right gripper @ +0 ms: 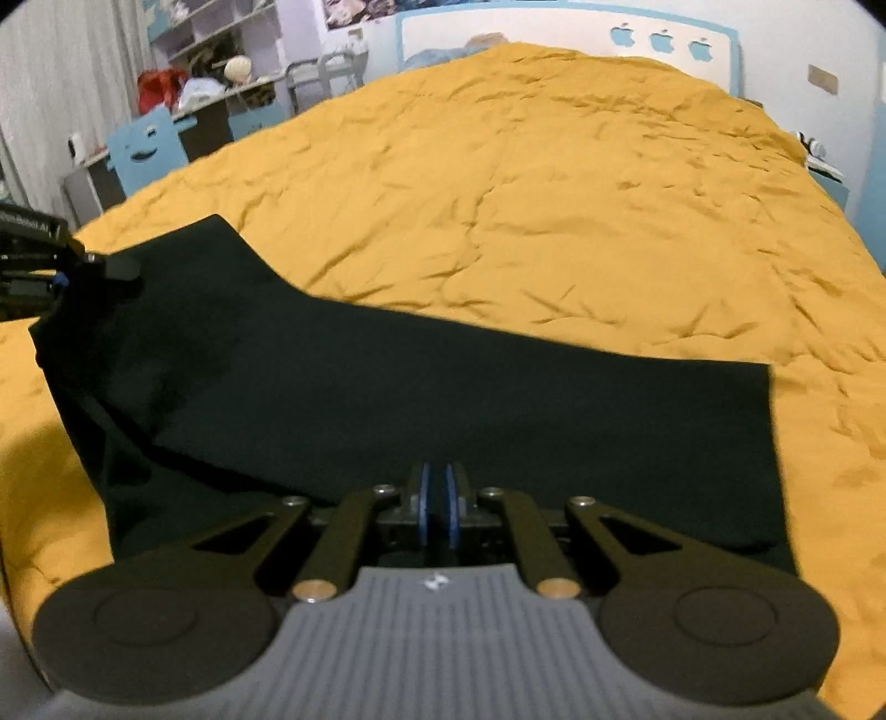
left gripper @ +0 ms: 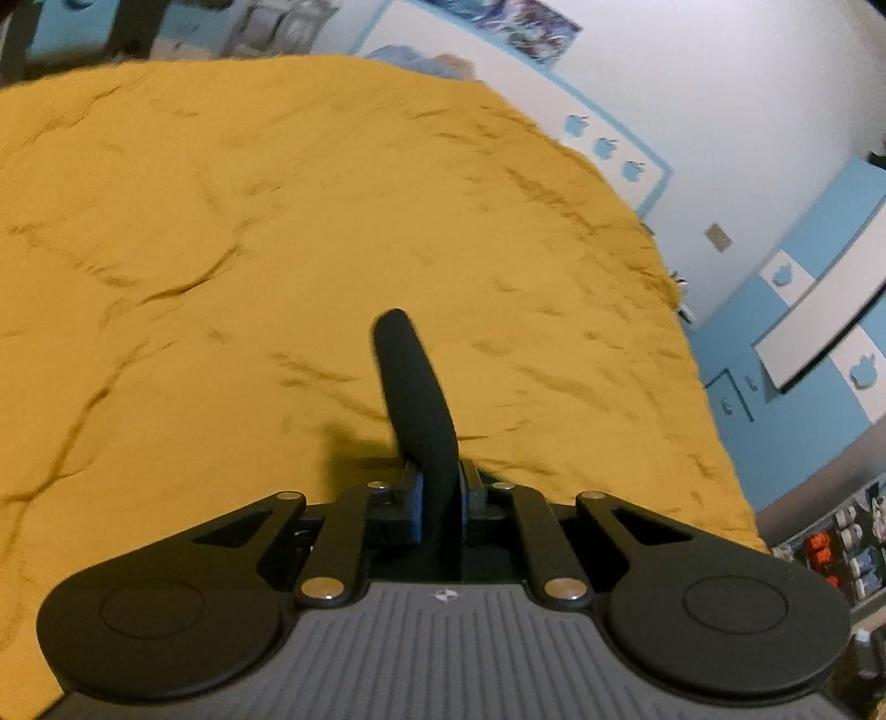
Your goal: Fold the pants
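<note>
The left gripper (left gripper: 441, 493) was nearest in its own view, at 6 o'clock. It had a grey ribbed body with a small white mark, black arms and blue pads. Its fingers were closed tight on a dark roll of the pants (left gripper: 412, 387). The roll was smooth and soft, and it poked up toward 12 o'clock like a fat tube. Past it lay the yellow blanket (left gripper: 277, 221), wide and full of little wrinkles. Far off at 2 o'clock the blue and white wall (left gripper: 819, 310) had blue apple shapes on it.

In the right wrist view, the right gripper (right gripper: 437, 512) sat at 6 o'clock. Its blue pads were almost together, with a thin gap. The near edge of the pants (right gripper: 387, 399) sat right at the pads, but I could not tell if they pinched it. The pants were black, flat and smooth, spread across the middle of the blanket (right gripper: 554, 194). At 9 o'clock the left gripper (right gripper: 77, 266) held the far corner of the pants up off the bed. It had tiny white writing, too blurry to read. Far away at 11 o'clock stood a shelf (right gripper: 216, 33) with stuff on it.
</note>
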A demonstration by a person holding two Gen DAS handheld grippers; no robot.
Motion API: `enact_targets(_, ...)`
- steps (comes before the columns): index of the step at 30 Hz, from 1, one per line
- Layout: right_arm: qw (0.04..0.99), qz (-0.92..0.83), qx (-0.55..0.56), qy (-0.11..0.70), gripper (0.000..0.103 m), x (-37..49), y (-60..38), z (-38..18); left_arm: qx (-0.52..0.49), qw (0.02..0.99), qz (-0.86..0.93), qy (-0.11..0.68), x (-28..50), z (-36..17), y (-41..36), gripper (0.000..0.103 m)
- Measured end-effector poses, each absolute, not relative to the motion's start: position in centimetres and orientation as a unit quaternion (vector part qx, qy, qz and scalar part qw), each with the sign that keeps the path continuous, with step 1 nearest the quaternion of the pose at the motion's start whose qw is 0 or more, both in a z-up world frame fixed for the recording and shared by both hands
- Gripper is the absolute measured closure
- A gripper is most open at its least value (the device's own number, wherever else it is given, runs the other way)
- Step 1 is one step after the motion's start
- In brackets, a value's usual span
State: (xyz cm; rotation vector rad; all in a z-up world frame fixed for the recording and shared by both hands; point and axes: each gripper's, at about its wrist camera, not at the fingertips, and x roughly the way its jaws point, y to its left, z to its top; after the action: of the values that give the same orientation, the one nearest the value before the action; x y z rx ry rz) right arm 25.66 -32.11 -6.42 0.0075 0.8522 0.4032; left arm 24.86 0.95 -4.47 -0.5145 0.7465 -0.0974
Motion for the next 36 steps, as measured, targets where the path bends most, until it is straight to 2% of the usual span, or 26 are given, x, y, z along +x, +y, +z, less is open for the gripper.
enact_targets(7,0.896,0.175,0.076,0.401,0.098,25.3,-38.0,-4.7,-0.187,0.903,-0.099,0.374,26.5,-2.0,-9.6,0.092)
enact_targets(15,0.891,0.160,0.117,0.409,0.098,24.0,-41.9,-5.8,-0.123,0.874,-0.131,0.451,28.6,-7.5,-18.7,0.092)
enact_targets(20,0.883,0.166,0.139,0.417,0.098,23.8,-42.4,-6.5,-0.126,0.847,-0.135,0.499,29.5,-10.9,-19.9,0.091)
enact_targets(23,0.881,0.171,0.146,0.417,0.097,23.9,-42.2,-6.6,-0.147,0.829,-0.154,0.517,29.3,-11.2,-19.4,0.080)
enact_targets(28,0.880,0.177,0.148,0.415,0.093,24.4,-41.4,-6.4,-0.177,0.796,-0.184,0.549,28.5,-11.6,-18.2,0.078)
enact_targets(30,0.882,0.172,0.143,0.415,0.085,24.5,-41.3,-6.3,-0.195,0.782,-0.199,0.558,27.6,-11.8,-17.4,0.078)
enact_targets(36,0.877,0.172,0.144,0.426,0.085,25.0,-40.8,-6.4,-0.210,0.759,-0.252,0.562,24.8,-11.5,-15.8,0.078)
